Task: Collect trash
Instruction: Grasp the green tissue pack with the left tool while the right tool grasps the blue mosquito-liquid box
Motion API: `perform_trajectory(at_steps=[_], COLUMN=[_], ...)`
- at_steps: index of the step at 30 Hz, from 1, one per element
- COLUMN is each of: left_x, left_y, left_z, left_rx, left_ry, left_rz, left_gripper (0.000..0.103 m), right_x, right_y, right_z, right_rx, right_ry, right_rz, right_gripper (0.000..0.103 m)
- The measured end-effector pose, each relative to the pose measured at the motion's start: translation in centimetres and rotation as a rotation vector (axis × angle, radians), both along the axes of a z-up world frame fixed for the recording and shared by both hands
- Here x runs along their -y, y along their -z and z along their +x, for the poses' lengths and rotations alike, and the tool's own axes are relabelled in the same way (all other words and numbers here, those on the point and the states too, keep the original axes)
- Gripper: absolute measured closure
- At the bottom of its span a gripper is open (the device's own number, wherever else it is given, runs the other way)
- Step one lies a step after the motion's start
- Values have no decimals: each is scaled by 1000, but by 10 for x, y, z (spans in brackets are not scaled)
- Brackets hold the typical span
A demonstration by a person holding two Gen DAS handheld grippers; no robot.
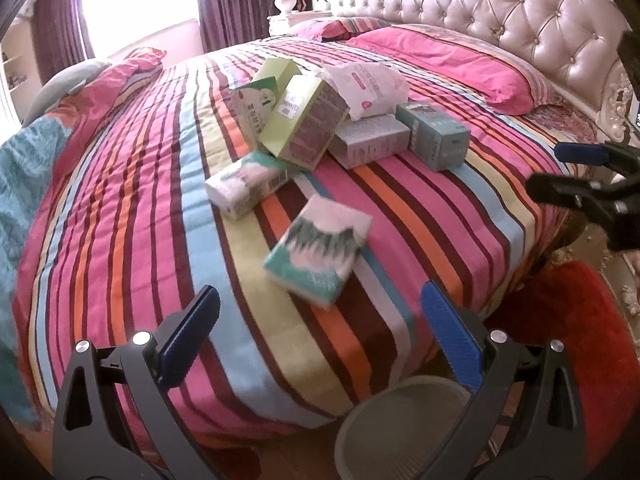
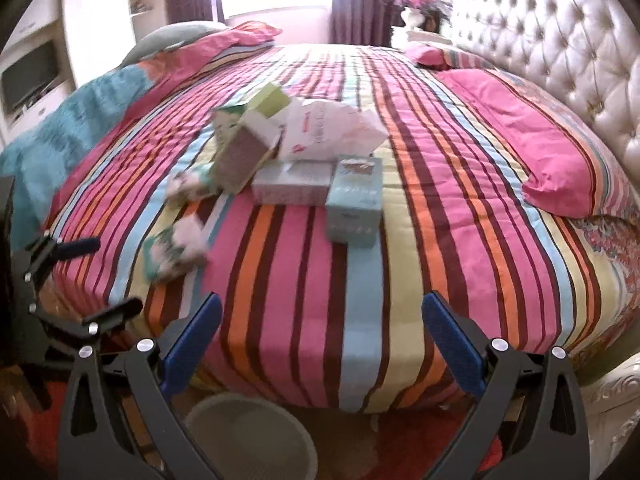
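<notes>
A pile of trash lies mid-bed on the striped cover [image 1: 120, 200]: a green box [image 1: 304, 120], a white plastic bag [image 1: 368, 88], a grey box [image 1: 372, 140] and a teal box [image 1: 438, 134]. Two tissue packs sit closer to me, one [image 1: 246, 184] by the pile and one [image 1: 320, 248] nearest. My left gripper [image 1: 318, 300] is open and empty, just short of that nearest pack. A grey bin [image 1: 400, 420] stands on the floor under it. My right gripper [image 2: 322, 308] is open and empty over the bed's edge, facing the teal box [image 2: 354, 200]. The bin [image 2: 248, 432] shows below it.
A pink pillow [image 1: 440, 64] and tufted headboard [image 1: 520, 20] bound the right side. A teal and pink quilt [image 1: 24, 184] is bunched at the left. A red rug [image 1: 580, 340] covers the floor by the bed. A vase of pink flowers [image 1: 286, 0] stands behind.
</notes>
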State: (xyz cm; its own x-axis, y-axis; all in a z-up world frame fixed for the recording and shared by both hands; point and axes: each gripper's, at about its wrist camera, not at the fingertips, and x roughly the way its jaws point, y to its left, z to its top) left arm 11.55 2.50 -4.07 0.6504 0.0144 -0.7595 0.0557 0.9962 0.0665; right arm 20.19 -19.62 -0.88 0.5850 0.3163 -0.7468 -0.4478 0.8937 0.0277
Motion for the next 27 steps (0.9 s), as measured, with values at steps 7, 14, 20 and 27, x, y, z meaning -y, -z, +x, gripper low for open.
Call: perform_trajectory(at_steps=[7, 14, 20, 27], left_x=[4, 3, 3, 4], left_y=[17, 27, 34, 44], left_z=[39, 61, 74, 82], left_rx=[-44, -70, -74, -96], left_ry=[43, 54, 33, 22], left_rz=[55, 73, 89, 86], left_gripper=[6, 6, 6, 8], right_x=[-7, -11, -23, -31], right_y=[14, 25, 35, 49], right_z=[44, 81, 102, 119], right_rx=[-32, -64, -75, -117], right_ry=[32, 65, 58, 48], right_rz=[-18, -9, -49, -62], right_gripper=[8, 8, 12, 34])
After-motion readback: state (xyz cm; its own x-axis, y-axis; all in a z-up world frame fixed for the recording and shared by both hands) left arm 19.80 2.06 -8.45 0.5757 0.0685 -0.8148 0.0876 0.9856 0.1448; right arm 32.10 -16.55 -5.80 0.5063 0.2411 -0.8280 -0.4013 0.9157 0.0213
